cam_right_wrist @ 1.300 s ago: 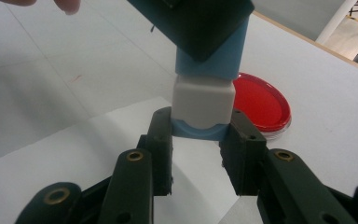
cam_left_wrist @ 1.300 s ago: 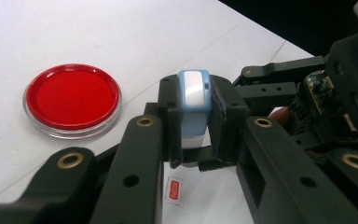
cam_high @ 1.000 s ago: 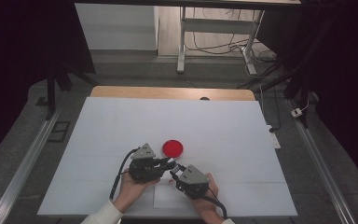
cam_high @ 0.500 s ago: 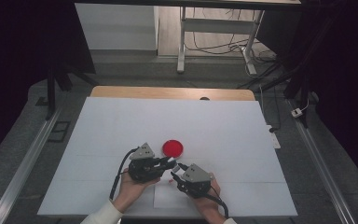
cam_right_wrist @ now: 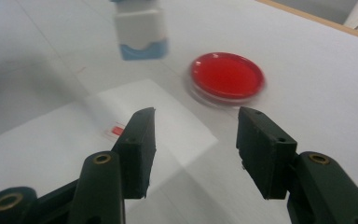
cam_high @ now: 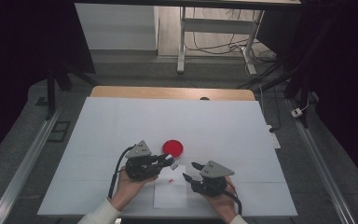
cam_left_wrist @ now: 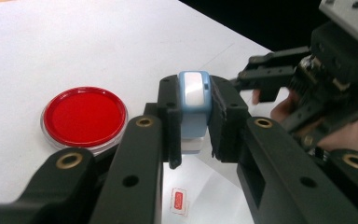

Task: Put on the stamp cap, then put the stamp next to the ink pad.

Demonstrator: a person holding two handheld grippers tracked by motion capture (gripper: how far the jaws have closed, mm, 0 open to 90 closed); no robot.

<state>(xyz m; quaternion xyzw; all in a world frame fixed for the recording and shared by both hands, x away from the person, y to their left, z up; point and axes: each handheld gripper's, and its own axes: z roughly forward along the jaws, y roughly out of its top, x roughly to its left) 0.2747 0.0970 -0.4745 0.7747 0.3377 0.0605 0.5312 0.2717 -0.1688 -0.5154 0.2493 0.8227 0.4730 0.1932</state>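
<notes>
My left gripper (cam_high: 167, 161) (cam_left_wrist: 195, 140) is shut on a small light-blue and white block (cam_left_wrist: 192, 95) (cam_high: 171, 162), held just above the table. The same block (cam_right_wrist: 140, 29) hangs at the top of the right gripper view. A round red dish (cam_high: 173, 148) (cam_left_wrist: 84, 116) (cam_right_wrist: 227, 74) lies on the white table just beyond it. Below the block lies a white paper sheet (cam_high: 170, 195) (cam_right_wrist: 51, 149) bearing a small red mark (cam_high: 170, 180) (cam_left_wrist: 178, 202) (cam_right_wrist: 117, 130). My right gripper (cam_high: 189, 170) (cam_right_wrist: 193, 140) stands open to the right of the sheet, its jaws around nothing.
The white table top (cam_high: 121, 126) stretches wide on all sides, with a wooden strip (cam_high: 168, 92) along its far edge. Metal rails (cam_high: 23, 163) run down both sides. The other gripper (cam_left_wrist: 279, 84) is close at the upper right of the left gripper view.
My right gripper has drawn back to the right, away from the left gripper, uncovering more of the paper sheet. The left gripper and red dish have stayed put.
</notes>
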